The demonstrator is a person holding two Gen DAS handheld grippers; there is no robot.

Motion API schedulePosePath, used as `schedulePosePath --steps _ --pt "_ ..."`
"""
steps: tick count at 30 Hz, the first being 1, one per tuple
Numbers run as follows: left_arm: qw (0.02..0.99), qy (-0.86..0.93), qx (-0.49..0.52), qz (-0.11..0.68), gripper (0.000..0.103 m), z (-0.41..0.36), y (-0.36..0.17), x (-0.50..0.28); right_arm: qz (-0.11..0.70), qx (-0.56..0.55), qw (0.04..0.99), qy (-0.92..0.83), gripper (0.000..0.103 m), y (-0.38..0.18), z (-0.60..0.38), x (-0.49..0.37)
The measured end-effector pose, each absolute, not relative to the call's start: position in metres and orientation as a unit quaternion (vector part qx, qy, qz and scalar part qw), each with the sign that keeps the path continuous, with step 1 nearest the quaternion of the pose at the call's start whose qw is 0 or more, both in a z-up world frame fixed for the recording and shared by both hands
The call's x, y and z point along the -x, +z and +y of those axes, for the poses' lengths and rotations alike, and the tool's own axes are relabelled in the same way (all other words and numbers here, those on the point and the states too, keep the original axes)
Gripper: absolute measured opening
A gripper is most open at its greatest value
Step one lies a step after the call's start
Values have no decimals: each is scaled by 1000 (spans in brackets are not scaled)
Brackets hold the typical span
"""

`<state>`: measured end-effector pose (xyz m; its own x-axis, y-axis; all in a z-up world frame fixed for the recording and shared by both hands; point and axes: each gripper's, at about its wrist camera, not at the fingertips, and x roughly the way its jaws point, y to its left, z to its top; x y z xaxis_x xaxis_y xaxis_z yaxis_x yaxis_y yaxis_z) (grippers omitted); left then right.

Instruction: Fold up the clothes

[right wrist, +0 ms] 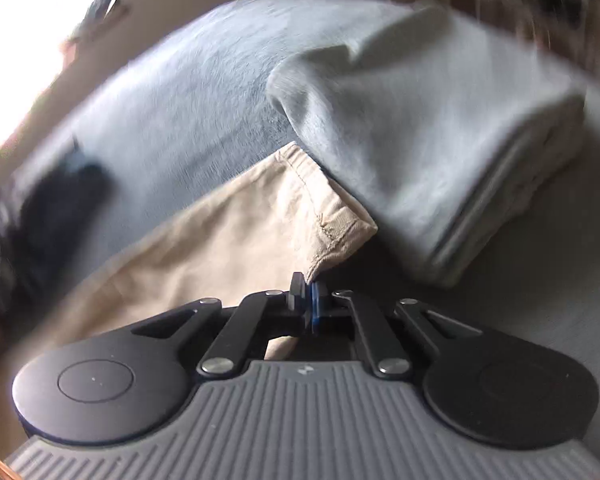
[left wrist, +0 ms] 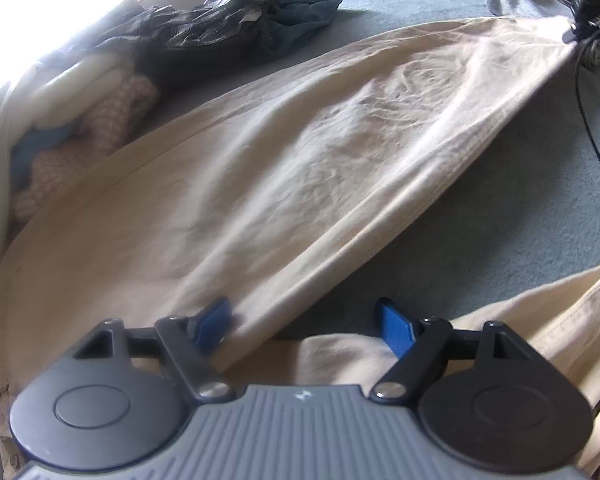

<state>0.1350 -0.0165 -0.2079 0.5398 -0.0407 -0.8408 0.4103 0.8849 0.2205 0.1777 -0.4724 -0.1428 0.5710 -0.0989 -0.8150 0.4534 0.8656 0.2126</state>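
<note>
Beige trousers [left wrist: 300,168] lie across a grey-blue surface [left wrist: 520,220], one leg pulled taut toward the far right. My left gripper [left wrist: 306,322] hangs open over the near end of that leg. The leg's folded edge runs beside its left blue pad [left wrist: 216,320], while the right pad [left wrist: 396,326] is over bare cloth. In the right wrist view my right gripper [right wrist: 308,300] is shut on a corner of the trouser hem [right wrist: 332,220]. That same gripper shows as a dark shape [left wrist: 592,4] at the leg's far end in the left wrist view.
A heap of dark plaid and denim clothes [left wrist: 240,20] sits at the back left, with pink knit and white items [left wrist: 112,116] at the left edge. A folded grey garment [right wrist: 440,140] lies just past the hem. A black cable [left wrist: 592,132] trails down the right side.
</note>
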Motion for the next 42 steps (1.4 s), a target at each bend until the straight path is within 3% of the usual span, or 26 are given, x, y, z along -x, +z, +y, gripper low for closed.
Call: schedulePosePath --steps 3,7,9,11,16,23,26,27,32,37,42 --pt "850 -135 -198 469 80 -13 -207 -135 481 -121 850 -179 4 -166 -472 -184" --pt "850 -140 -186 472 80 -6 -198 -131 485 -156 837 -200 11 -177 -482 -184" --pt "854 -141 -175 469 80 0 -191 -127 480 -122 839 -226 38 -166 -477 -178" --pt "861 -142 -161 460 80 6 -183 -123 463 -74 850 -241 44 -151 -470 -166" --pt "864 -155 -153 454 80 10 -176 -118 396 -89 909 -95 43 -110 -432 -136" --pt "843 -164 -117 499 80 12 -199 -126 448 -33 873 191 37 -140 -305 -174" --pt "846 -165 -101 497 81 18 -200 -121 490 18 851 189 36 -178 -287 -156" --pt "846 -166 -103 497 81 19 -201 -119 467 26 863 193 36 -183 -292 -139" --pt "845 -170 -126 490 81 22 -189 -112 482 96 850 192 35 -168 -293 -112" --pt "865 -152 -110 465 81 34 -165 -115 399 48 895 195 35 -118 -282 -148" --pt "870 -105 -96 472 81 25 -183 -141 419 41 877 232 33 -149 -233 -179"
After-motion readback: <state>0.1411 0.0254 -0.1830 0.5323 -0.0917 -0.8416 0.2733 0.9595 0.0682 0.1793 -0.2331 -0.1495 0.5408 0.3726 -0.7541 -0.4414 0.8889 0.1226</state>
